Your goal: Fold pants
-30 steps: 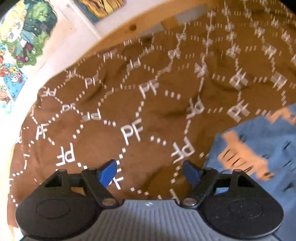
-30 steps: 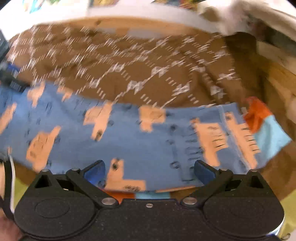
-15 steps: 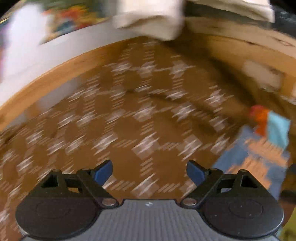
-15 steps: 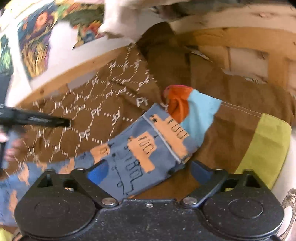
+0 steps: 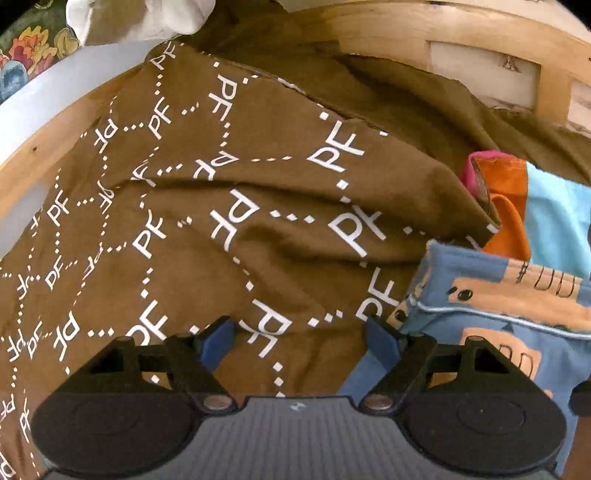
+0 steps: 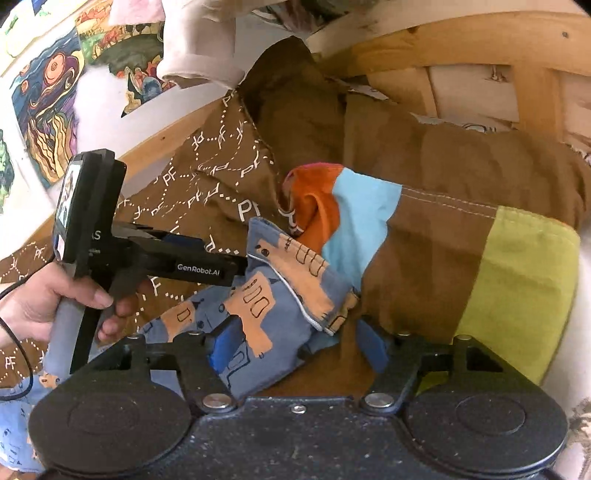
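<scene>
The blue pants (image 6: 258,306) with orange patches lie across a brown "PF" printed blanket (image 5: 229,221). Their waistband end (image 5: 498,314) points toward the wooden bed frame. My right gripper (image 6: 299,343) straddles the near corner of the waistband with its jaws closing; cloth lies between the pads, which do not press it. My left gripper (image 5: 299,338) is over the blanket, jaws closing, with its right fingertip (image 5: 382,338) at the waistband's far corner. In the right wrist view the left gripper (image 6: 240,267), held by a hand (image 6: 48,306), reaches that same edge.
A wooden bed frame (image 6: 461,48) curves behind. A patchwork cover with orange (image 6: 314,199), light blue, brown and lime green (image 6: 517,288) panels lies next to the waistband. White cloth (image 5: 140,18) hangs at the top. Painted pictures (image 6: 48,110) cover the wall at left.
The left gripper swept right across the blanket to the pants' waistband. The right gripper rolled and moved along the pants to the same end, and its jaws narrowed.
</scene>
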The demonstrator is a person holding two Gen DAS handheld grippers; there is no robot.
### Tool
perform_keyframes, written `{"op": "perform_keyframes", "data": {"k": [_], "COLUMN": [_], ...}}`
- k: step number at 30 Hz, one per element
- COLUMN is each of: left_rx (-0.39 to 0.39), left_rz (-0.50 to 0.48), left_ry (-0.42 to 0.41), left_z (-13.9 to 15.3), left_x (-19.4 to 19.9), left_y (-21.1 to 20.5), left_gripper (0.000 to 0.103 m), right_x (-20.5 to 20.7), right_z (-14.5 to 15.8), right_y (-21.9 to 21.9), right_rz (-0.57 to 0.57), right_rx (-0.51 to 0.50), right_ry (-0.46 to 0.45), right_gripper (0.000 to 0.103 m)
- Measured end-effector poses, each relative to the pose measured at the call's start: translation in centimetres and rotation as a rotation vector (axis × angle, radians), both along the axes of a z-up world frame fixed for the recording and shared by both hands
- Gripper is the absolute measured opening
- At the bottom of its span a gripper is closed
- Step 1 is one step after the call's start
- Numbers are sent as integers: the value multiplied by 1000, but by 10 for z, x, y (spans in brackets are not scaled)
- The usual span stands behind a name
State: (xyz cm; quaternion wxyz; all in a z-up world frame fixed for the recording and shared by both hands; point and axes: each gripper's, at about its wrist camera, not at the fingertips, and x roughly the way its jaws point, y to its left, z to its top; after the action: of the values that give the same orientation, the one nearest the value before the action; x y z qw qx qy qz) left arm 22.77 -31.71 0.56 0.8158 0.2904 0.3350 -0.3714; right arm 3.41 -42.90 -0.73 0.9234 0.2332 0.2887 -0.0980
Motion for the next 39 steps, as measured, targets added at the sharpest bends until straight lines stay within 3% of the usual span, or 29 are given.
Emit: {"op": "perform_keyframes", "data": {"k": [8, 10, 11, 12, 14, 17, 21, 27, 32, 36, 39], "left_rx": [10, 17, 21, 29, 51, 75, 31, -116, -225, -220, -202], "left_rz": [14, 16, 18, 27, 55, 134, 230, 223, 233, 246, 259], "left_ry": [-31, -27, -23, -21, -36, -57, 72, 361, 570, 602, 603], "left_z": [-7, -7, -5, 1, 8, 22, 46, 70, 70, 60, 53], "left_x": [-12, -14, -13, -13, -3, -2, -1, -9, -9, -9, -9], "left_y": [4, 1, -3, -4, -11, -8, 9, 30, 32, 21, 16], "left_gripper": [84, 84, 84, 84, 81, 74, 70, 69, 73, 73, 62], "right_x": [4, 5, 6, 6, 4, -2, -3, 2, 4, 3, 1], "right_z": [-5, -7, -8, -9, -12, -10, 4, 12, 7, 2, 0], "right_y": [-15, -16, -16, -17, -20, -22, 1, 56, 91, 110, 117], "right_rz": [-66, -76, -78, -84, -98, -111, -49, 98, 219, 284, 317], "right_rx": [80, 89, 79, 67, 77, 92, -89, -463, -611, -695, -730], "right_ry": [-29, -41, -40, -33, -25, -52, -86, -91, -88, -82, -81], "right_gripper": [69, 63, 54, 39, 23, 19, 14, 13, 13, 13, 13]}}
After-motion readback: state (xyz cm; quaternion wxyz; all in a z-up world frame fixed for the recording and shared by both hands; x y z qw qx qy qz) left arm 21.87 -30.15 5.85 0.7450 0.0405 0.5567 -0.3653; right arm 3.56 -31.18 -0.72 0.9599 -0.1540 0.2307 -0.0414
